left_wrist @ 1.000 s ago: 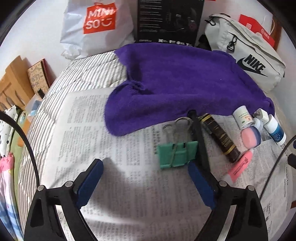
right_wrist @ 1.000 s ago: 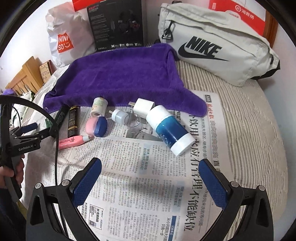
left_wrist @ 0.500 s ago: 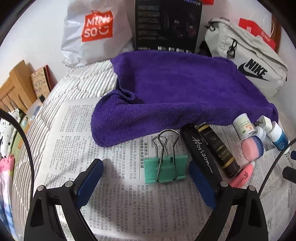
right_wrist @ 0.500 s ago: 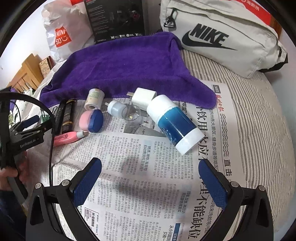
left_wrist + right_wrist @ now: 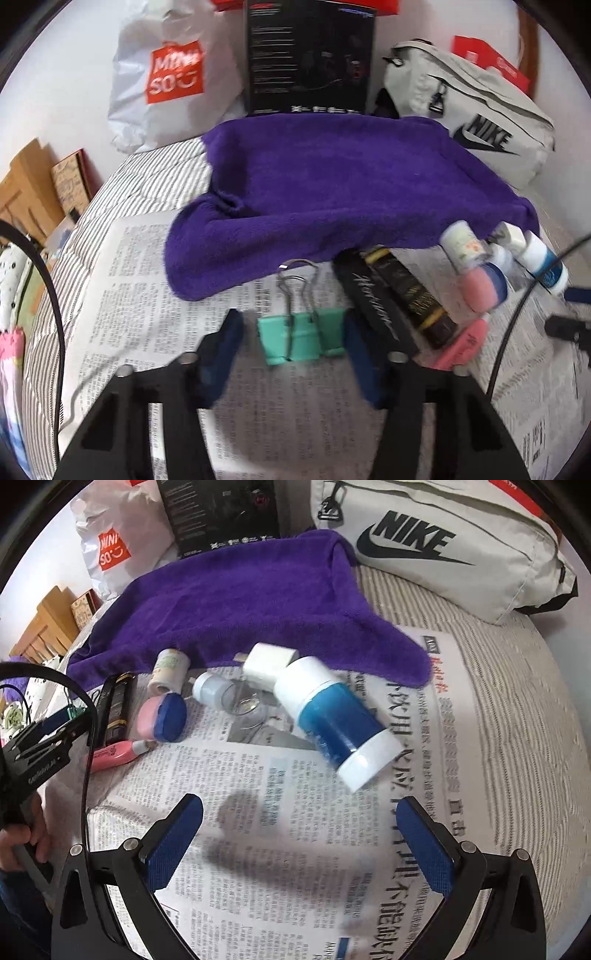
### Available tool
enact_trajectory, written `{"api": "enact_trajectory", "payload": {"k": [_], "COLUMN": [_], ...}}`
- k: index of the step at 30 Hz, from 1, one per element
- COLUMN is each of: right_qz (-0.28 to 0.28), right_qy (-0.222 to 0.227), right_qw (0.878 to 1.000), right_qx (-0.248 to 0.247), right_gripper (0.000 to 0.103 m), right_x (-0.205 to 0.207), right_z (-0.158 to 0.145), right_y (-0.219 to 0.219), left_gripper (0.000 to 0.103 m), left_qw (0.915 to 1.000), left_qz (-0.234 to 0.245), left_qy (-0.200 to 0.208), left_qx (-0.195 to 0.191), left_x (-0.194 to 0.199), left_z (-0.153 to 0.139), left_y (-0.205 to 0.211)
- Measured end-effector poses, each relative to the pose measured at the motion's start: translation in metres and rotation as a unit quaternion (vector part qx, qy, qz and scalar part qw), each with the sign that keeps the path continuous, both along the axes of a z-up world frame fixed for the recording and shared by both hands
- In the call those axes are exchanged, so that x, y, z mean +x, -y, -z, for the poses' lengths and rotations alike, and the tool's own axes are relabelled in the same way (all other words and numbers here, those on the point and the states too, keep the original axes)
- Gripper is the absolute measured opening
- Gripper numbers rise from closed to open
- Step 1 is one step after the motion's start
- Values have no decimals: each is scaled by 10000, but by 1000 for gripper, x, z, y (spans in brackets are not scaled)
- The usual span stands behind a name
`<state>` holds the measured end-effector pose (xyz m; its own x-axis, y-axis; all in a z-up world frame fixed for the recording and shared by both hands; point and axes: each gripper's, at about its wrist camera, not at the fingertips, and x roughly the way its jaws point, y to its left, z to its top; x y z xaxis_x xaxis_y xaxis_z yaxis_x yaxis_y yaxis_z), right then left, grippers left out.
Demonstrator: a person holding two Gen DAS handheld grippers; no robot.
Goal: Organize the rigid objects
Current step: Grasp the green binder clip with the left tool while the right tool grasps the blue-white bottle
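A green binder clip lies on the newspaper between the pads of my left gripper, whose jaws are partly closed around it; contact is unclear through blur. Right of it lie a black tube, a dark gold-banded tube, a pink highlighter and a pink-and-blue case. My right gripper is open and empty over the newspaper, just short of a blue bottle with white caps. A white charger, a small grey-white bottle and a small jar lie beyond.
A purple towel covers the back of the striped bed. Behind it stand a Miniso bag, a black box and a grey Nike bag. Wooden furniture is at the left. The left gripper shows in the right wrist view.
My left gripper has narrowed its jaws around the green binder clip and come closer to it. My right gripper has moved forward toward the blue bottle, still open.
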<state>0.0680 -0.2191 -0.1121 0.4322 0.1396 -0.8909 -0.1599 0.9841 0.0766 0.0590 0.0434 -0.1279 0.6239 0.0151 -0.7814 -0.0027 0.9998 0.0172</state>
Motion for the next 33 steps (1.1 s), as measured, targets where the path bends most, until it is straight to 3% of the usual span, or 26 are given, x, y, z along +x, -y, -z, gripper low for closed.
{"api": "enact_trajectory", "payload": {"k": [8, 11, 18, 21, 24, 26, 30, 33], "right_qz": [216, 280, -178, -379, -475, -505, -469, -546], "right_qy": [102, 215, 533, 591, 571, 542, 464, 587], "right_qw": [9997, 9993, 9981, 9964, 9960, 9970, 9978, 9967], "right_qx": [52, 93, -272, -484, -505, -235, 42, -106], "right_gripper": [103, 103, 99, 88, 69, 47, 43, 43], "right_x": [3, 7, 21, 30, 37, 39, 37, 36], "right_z": [-7, -11, -10, -4, 0, -3, -5, -3], "right_y": [22, 28, 16, 8, 6, 9, 15, 9], "left_gripper": [41, 41, 42, 42, 42, 42, 42, 42], "left_qw": [9994, 9999, 9999, 9999, 9999, 9999, 9999, 9999], "left_qz": [-71, 4, -17, -16, -16, -17, -16, -16], "left_qy": [-153, -55, 17, 17, 17, 18, 18, 18], "left_qx": [-310, -163, -117, -103, -105, -107, -102, -104], "left_x": [-5, -9, -10, -10, -10, -10, -10, -10], "left_z": [-3, 0, 2, 2, 2, 2, 2, 2], "left_y": [-6, -3, -2, -3, -2, -2, -3, -3]}}
